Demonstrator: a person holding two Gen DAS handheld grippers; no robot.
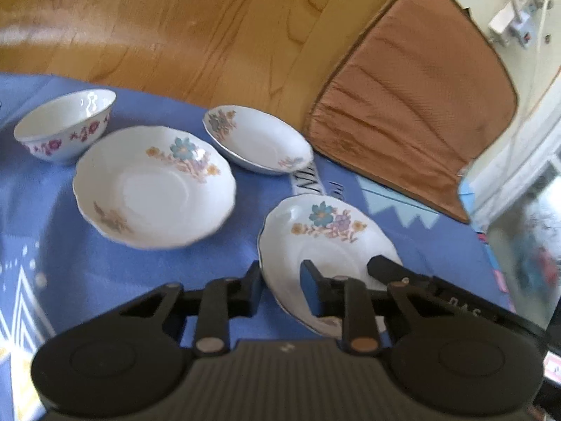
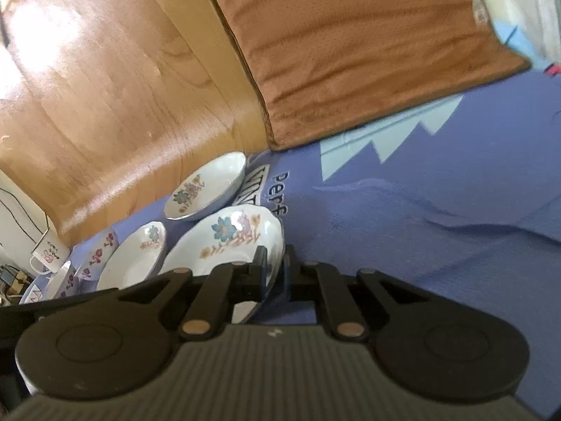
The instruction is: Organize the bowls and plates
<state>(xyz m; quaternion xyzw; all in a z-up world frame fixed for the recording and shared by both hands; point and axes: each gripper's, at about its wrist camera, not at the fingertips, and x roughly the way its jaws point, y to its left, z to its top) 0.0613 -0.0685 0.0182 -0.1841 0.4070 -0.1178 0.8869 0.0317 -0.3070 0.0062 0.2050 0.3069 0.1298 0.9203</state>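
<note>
A white floral plate (image 1: 326, 235) (image 2: 224, 242) lies on the blue cloth (image 1: 147, 273), nearest to both grippers. My left gripper (image 1: 282, 280) straddles its left rim, one finger outside and one pad inside, pressing on it. My right gripper (image 2: 274, 266) is shut on the opposite rim; one of its fingers (image 1: 384, 268) shows inside the plate. A second floral plate (image 1: 154, 186) (image 2: 136, 259), a smaller dish (image 1: 259, 140) (image 2: 207, 186) and a pink-flowered bowl (image 1: 66, 126) (image 2: 101, 252) stand apart behind it.
A brown cushion (image 1: 413, 105) (image 2: 350, 42) lies at the cloth's far right edge. A wooden surface (image 1: 157, 17) borders the cloth at the back. A white mug (image 2: 49, 252) and another pink-flowered bowl (image 2: 66, 277) sit far left. Bare blue cloth (image 2: 420, 210) stretches right.
</note>
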